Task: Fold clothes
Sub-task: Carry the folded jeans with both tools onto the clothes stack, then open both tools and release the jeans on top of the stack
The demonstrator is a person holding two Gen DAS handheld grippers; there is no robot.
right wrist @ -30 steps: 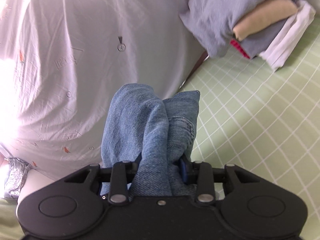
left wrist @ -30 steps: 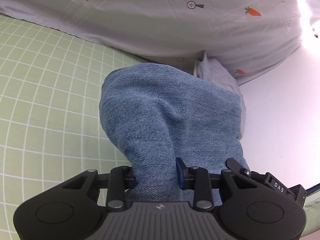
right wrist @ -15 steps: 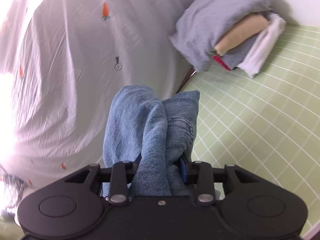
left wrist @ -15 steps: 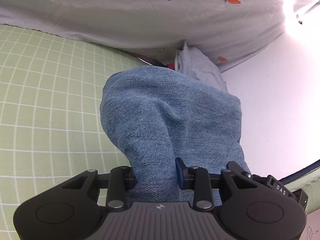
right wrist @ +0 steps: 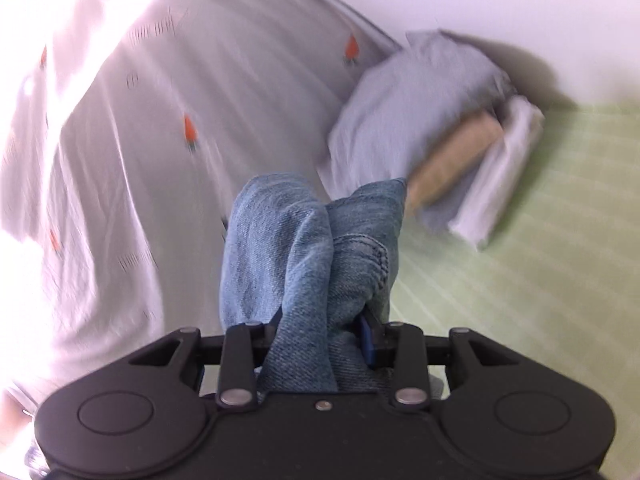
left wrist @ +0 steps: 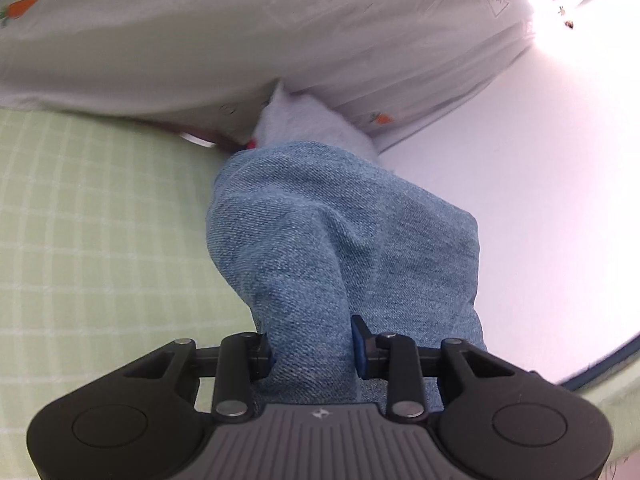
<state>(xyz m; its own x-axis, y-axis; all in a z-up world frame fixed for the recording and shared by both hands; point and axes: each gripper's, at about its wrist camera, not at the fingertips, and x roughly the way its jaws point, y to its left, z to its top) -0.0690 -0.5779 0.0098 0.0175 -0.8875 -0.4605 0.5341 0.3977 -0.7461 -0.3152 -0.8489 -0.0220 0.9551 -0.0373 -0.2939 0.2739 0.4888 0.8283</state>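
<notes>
- Change since the earlier frames: in the right wrist view the stack of folded clothes (right wrist: 432, 136) sits lower and nearer the centre than half a second ago, and the whole background is now streaked with motion blur; in the left wrist view the carrot-print sheet (left wrist: 240, 40) fills more of the upper field and the green checked cover (left wrist: 100, 220) has lost its sharp grid lines
- Unchanged: both bunches of denim stand in the same place between the fingers as before
- Left gripper (left wrist: 312, 354): jaws clenched part-way on a thick fold of the blue jeans (left wrist: 340, 240), cloth filling the whole gap; the denim rises ahead of the fingers as a rounded hump, hiding most of a pale grey garment (left wrist: 312, 120) behind it
- Right gripper (right wrist: 320, 336): jaws clamped on a second bunch of the jeans (right wrist: 312, 248), two lobes with a stitched seam visible on the right lobe
- Stack: grey piece over a tan one and a white one, resting on the green cover (right wrist: 540, 280) beside the sheet (right wrist: 140, 140)
</notes>
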